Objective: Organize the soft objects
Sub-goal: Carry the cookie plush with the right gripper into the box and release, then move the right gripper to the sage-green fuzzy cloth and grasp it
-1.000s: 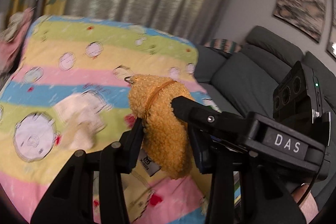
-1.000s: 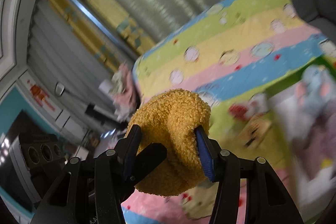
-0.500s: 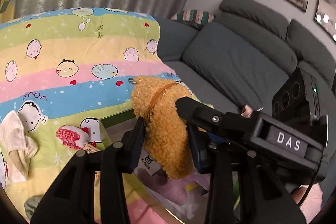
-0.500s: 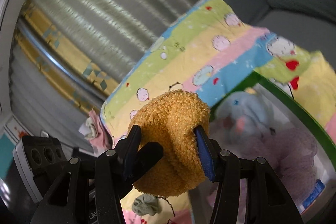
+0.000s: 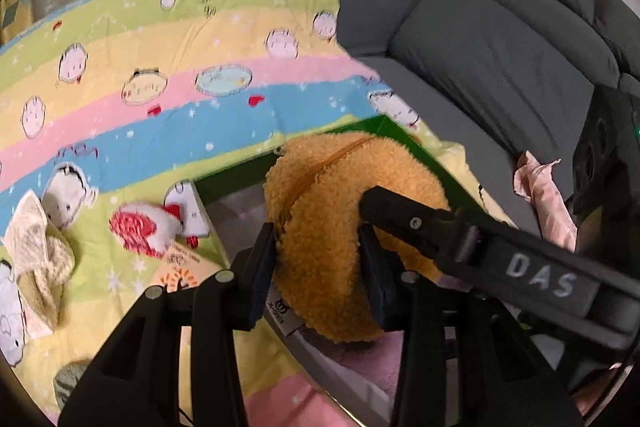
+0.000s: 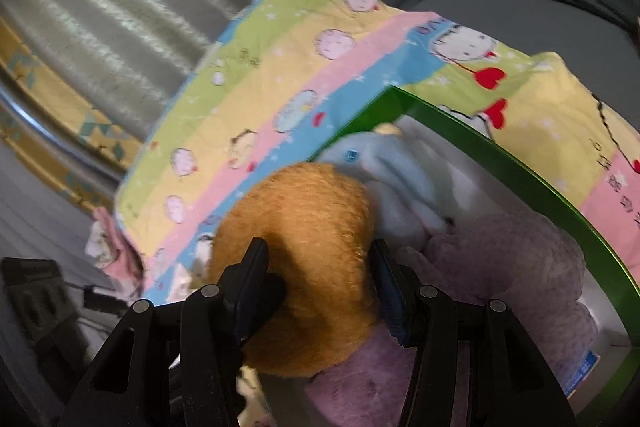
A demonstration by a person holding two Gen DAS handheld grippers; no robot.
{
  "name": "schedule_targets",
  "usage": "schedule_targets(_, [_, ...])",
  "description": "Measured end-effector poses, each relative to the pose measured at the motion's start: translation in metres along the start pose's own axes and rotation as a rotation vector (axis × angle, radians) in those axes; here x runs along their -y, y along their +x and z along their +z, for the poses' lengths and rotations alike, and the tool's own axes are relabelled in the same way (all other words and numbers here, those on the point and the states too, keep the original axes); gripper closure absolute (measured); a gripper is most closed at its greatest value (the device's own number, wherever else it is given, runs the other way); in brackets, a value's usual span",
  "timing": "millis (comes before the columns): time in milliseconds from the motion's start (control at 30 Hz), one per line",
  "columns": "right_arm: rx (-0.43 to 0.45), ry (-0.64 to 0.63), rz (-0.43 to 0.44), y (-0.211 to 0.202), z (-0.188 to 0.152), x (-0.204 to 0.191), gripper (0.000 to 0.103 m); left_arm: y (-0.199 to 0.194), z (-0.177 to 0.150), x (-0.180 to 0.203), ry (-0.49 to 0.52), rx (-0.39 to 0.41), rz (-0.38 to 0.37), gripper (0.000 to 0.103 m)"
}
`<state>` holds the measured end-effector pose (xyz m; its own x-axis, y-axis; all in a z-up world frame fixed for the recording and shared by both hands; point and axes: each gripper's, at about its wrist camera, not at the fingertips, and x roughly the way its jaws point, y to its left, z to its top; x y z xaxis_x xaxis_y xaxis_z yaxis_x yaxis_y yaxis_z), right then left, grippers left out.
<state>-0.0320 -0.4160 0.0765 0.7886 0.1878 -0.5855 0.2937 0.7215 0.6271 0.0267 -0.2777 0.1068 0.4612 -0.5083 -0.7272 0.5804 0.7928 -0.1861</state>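
- I have the orange plush pouch [image 5: 340, 227] pinched in both claws at once: my left claw [image 5: 318, 267] is closed on its lower end, near the sewn-in label, and my right claw [image 6: 320, 287] is closed on the rounded end, the pads sunk into the fleece on both sides.
- Two grips make sense to me here: the pouch is floppy, and holding each end stops it sagging or swinging while I carry it.
- It hangs in the air just above the green-rimmed box [image 6: 500, 167], which sits on the striped cartoon blanket [image 5: 160, 99] spread over the grey sofa [image 5: 500, 59]. I judge I am bringing it over the box to drop it in with the others.
- Inside already lie a pale blue plush [image 6: 392, 171] and a mauve plush [image 6: 520, 267], so the free room is scant.
- The long axis of the pouch runs roughly away from my left camera, bowed into an arc; the zip line [image 5: 320, 167] faces up, with its pull ring at the far tip.
- A red and white toy [image 5: 144, 227] and a cream cloth [image 5: 36, 239] lie loose on the blanket.
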Motion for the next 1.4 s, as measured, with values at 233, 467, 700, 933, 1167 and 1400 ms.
schedule_targets(233, [-0.047, 0.030, -0.076, 0.012, -0.002, 0.012, 0.048, 0.015, -0.005, 0.002, -0.021, -0.045, 0.033, 0.063])
schedule_targets(467, [-0.036, 0.013, -0.109, 0.012, -0.003, 0.011, 0.048, 0.011, -0.007, 0.003, -0.022, -0.037, 0.027, 0.060])
schedule_targets(700, [0.008, -0.059, -0.126, 0.000, -0.004, -0.002, 0.038, -0.038, -0.015, -0.009, -0.038, 0.057, 0.010, 0.046])
schedule_targets(933, [0.103, -0.109, -0.104, -0.025, -0.012, -0.022, 0.020, -0.101, -0.037, -0.051, -0.153, 0.155, 0.038, 0.027])
schedule_targets(1167, [0.152, -0.163, -0.100, -0.039, -0.022, -0.044, 0.017, -0.149, -0.086, -0.109, -0.271, 0.202, 0.198, 0.023])
schedule_targets(1400, [0.120, -0.298, -0.062, -0.033, -0.047, -0.096, 0.010, -0.160, -0.145, -0.170, -0.426, 0.197, 0.291, 0.020])
